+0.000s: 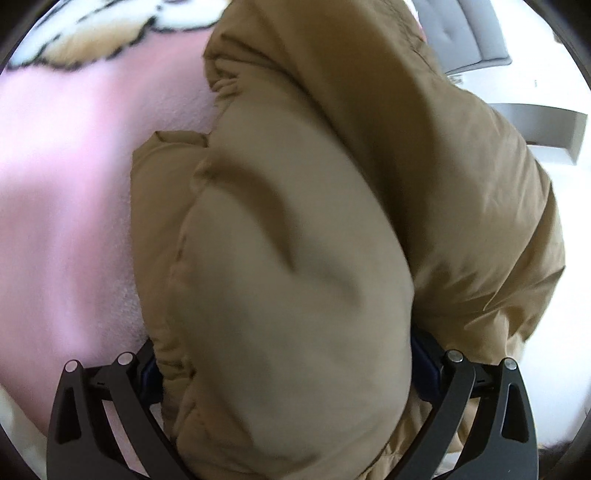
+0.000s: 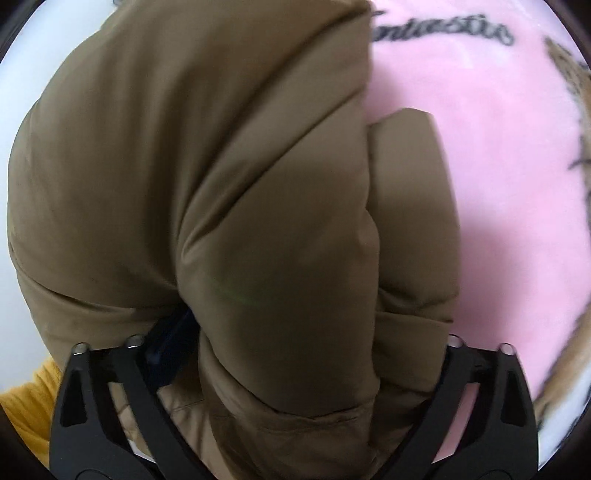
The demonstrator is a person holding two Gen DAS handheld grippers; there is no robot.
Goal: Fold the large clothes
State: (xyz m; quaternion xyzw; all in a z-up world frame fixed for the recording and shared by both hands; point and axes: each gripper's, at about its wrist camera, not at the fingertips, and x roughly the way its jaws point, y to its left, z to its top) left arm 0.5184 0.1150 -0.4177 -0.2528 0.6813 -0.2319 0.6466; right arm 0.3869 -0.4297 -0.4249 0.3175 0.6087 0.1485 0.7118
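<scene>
A puffy tan padded jacket (image 1: pixel 332 184) lies bunched on a pink blanket (image 1: pixel 74 184). A thick fold of it bulges up between the fingers of my left gripper (image 1: pixel 288 354), whose blue pads (image 1: pixel 424 354) press against both sides of the fold. In the right wrist view the same jacket (image 2: pixel 184 166) looks darker brown. A rolled fold of it fills my right gripper (image 2: pixel 306 347). That gripper's left blue pad (image 2: pixel 170 343) lies against the fabric, while the jacket hides the right pad. Both sets of jaws stand wide around the bulky cloth.
The pink blanket (image 2: pixel 480 147) carries black script lettering (image 2: pixel 443 29) and a tan-and-white printed figure (image 1: pixel 92 37). A grey cushioned seat (image 1: pixel 461 33) and white floor (image 1: pixel 554 221) lie beyond the jacket. Yellow cloth (image 2: pixel 33 398) shows at the lower left.
</scene>
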